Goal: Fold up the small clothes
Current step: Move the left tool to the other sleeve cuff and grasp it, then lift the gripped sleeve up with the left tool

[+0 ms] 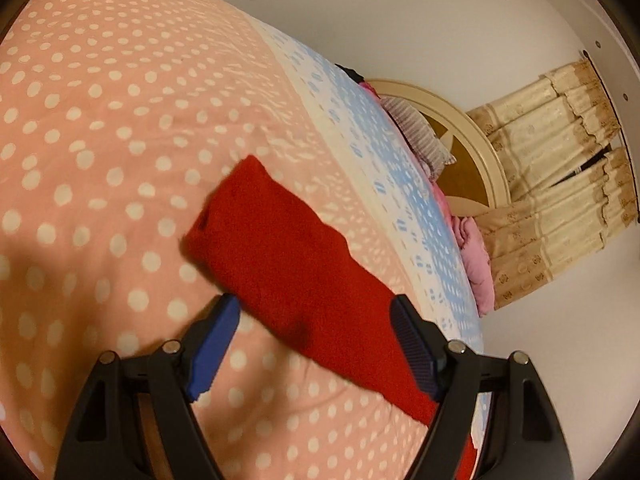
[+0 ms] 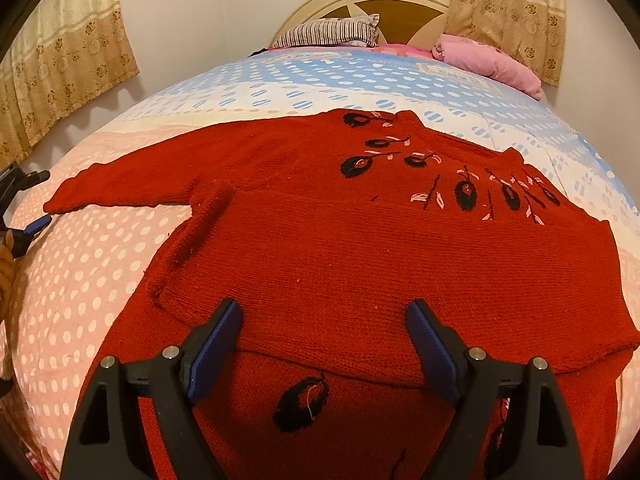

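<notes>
Red knitted sweater (image 2: 320, 248) lies flat on the bed (image 2: 80, 280), hem folded up, one sleeve (image 1: 288, 264) stretched toward 9 o'clock. Soft, floppy, heavyish knit (stretches if dragged). Left tool (image 1: 316, 344) gapes over the cuff, right tool (image 2: 324, 348) gapes over the folded hem; neither grips. Pinch the cuff edge.

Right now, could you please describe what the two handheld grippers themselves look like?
Both look alike. The left gripper and the right gripper each have two black plastic arms with triangular cut-outs and silver round bolt heads at the joints. Each finger carries a dark blue ribbed pad. No cables or markings show. The person's hands and sleeves cannot be made out clearly.
</notes>
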The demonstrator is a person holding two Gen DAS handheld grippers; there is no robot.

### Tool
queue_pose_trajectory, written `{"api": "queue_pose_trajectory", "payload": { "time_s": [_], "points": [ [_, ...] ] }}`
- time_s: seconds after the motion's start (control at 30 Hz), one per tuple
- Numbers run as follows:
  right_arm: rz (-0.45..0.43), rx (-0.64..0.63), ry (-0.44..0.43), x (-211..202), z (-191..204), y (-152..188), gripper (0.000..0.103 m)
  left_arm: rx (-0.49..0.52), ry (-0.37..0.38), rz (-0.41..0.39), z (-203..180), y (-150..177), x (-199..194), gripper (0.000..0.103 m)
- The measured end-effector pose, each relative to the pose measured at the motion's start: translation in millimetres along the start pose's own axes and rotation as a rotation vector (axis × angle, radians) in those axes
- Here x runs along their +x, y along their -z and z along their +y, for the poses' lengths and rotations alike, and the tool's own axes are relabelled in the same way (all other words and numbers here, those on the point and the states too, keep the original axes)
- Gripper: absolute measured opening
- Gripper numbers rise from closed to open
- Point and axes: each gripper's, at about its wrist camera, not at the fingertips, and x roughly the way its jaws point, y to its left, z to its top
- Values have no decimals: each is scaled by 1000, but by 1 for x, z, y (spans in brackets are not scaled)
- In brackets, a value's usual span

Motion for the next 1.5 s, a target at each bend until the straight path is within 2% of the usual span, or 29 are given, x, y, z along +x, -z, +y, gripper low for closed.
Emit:
{"api": "queue_pose_trajectory", "payload": {
  "time_s": [0.23, 0.33, 0.4, 0.43, 0.57, 0.73, 0.97, 1.13, 1.5],
  "points": [
    [-2, 1, 3, 0, -1, 0, 86, 50, -64, -27, -3, -11, 4, 77],
    [-2, 1, 5, 1, -1, 0, 86, 66, -86, -6, -4, -14, 9, 51],
    [-2, 1, 5, 1, -1, 0, 86, 50, -84, 25, 0, -15, 12, 23],
    [-2, 1, 5, 0, -1, 0, 86, 53, -92, 35, 2, -14, 12, 19],
    [-3, 0, 6, 1, -2, 0, 87, 82, -113, 34, 2, -11, 8, 11],
    [-3, -1, 7, 1, -2, 0, 87, 113, -111, 34, -7, -14, 2, 8],
    [-3, -1, 10, 1, -3, 0, 87, 199, -81, 27, -39, -15, -7, 6],
    [-4, -1, 11, 1, -3, 0, 87, 258, -52, 32, -67, -10, -10, 5],
    [-5, 6, 12, 2, -2, -1, 88, 319, 11, 45, -118, 9, -11, 5]
  ]
}}
